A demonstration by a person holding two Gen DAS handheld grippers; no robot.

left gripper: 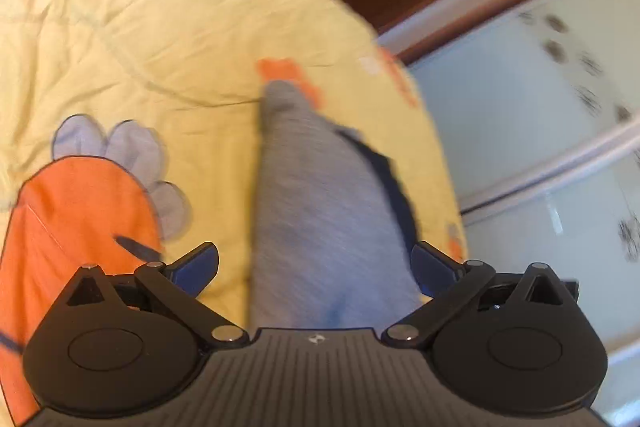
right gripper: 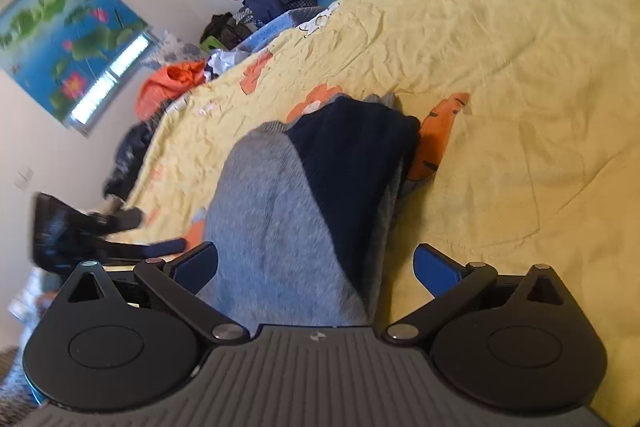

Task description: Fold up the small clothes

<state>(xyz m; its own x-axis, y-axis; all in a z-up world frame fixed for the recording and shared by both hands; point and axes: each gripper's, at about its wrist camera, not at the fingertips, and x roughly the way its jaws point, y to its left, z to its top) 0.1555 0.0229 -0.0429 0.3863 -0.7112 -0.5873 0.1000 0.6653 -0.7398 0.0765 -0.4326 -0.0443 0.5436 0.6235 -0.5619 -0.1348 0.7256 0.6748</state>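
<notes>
left gripper (left gripper: 316, 269): jaws spread wide, holding nothing | right gripper (right gripper: 316, 269): jaws spread wide, holding nothing | grey and navy garment (right gripper: 304, 195): lies on the yellow bedspread (right gripper: 500, 67), running from 6 toward 12 o'clock between both grippers' blue fingertips (right gripper: 198, 267), not pinched

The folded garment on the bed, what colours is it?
Grey with a dark navy part, clearest in the right wrist view.

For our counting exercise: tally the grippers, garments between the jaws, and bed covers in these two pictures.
Grippers: 2, left gripper, right gripper
Garments: 1, grey and navy garment
Bed covers: 1, yellow quilt
Total: 4
</notes>
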